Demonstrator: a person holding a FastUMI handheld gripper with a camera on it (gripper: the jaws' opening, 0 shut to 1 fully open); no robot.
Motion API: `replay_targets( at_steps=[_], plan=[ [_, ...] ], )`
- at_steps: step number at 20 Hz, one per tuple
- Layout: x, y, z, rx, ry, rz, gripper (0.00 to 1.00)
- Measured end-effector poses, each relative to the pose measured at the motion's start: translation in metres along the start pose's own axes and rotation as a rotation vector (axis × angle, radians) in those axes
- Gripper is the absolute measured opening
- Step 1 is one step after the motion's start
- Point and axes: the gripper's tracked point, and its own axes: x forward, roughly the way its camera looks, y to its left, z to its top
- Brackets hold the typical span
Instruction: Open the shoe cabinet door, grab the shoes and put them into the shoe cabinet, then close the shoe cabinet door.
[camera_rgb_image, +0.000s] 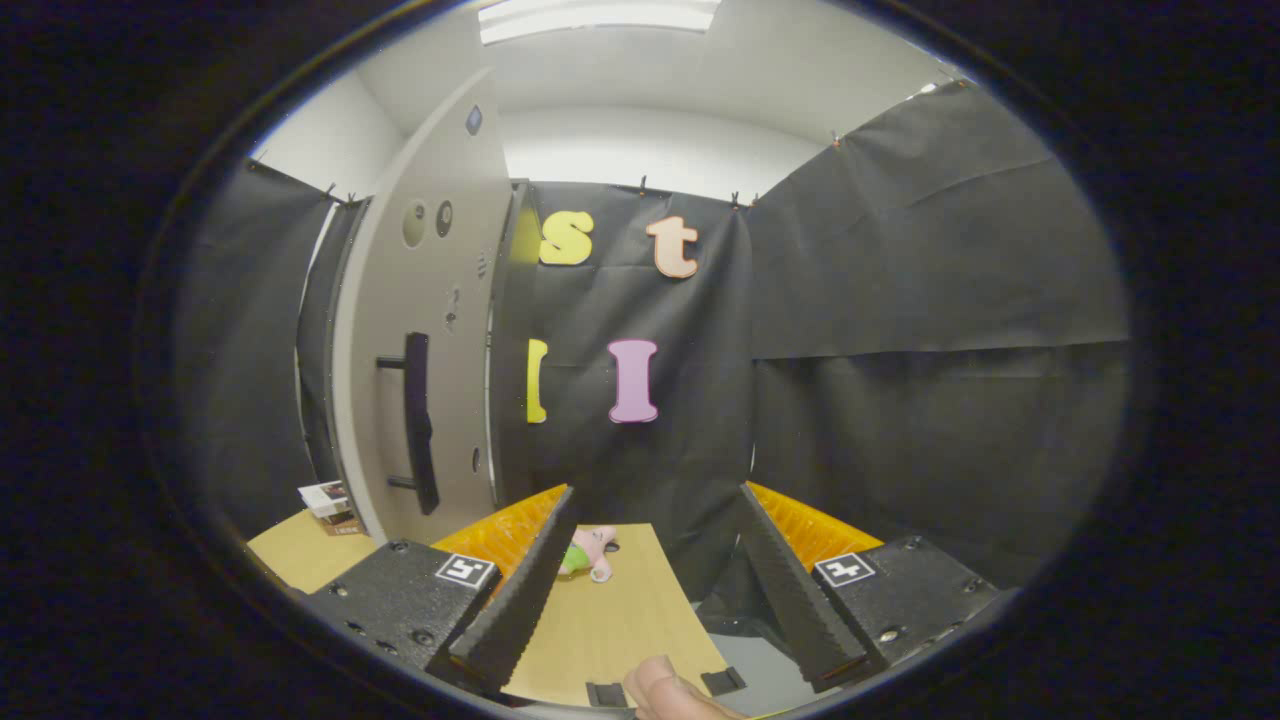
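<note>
Gripper view: claw wide open, holding nothing; shoe between its fingers, cabinet door beyond left.

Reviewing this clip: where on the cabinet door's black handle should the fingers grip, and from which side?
Grip the middle of the black handle, between its two standoffs. It runs upright and stands off the grey cabinet door, so approach from the front, one finger each side. The fingers are open, holding nothing.

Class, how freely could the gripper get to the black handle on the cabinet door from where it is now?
Probably yes. The gripper has its fingers open and holds nothing; the black handle stands ahead and left of them, with nothing visible between. It would need to swing left first.
</note>
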Motion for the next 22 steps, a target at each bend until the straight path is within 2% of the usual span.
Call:
replay_targets(
  at_steps=[6,13,17,20,22],
  plan=[
    [0.044,0.017,0.018,-0.056,-0.032,0.066,1.0],
    [0.037,0.071,0.021,0.0,-0.016,0.121,1.0],
    [0.034,0.116,0.012,-0.002,0.013,0.19,1.0],
    [0.027,0.128,0.014,-0.032,0.002,0.131,0.96],
    [0.021,0.147,0.014,-0.046,-0.008,0.123,0.95]
  ],
)
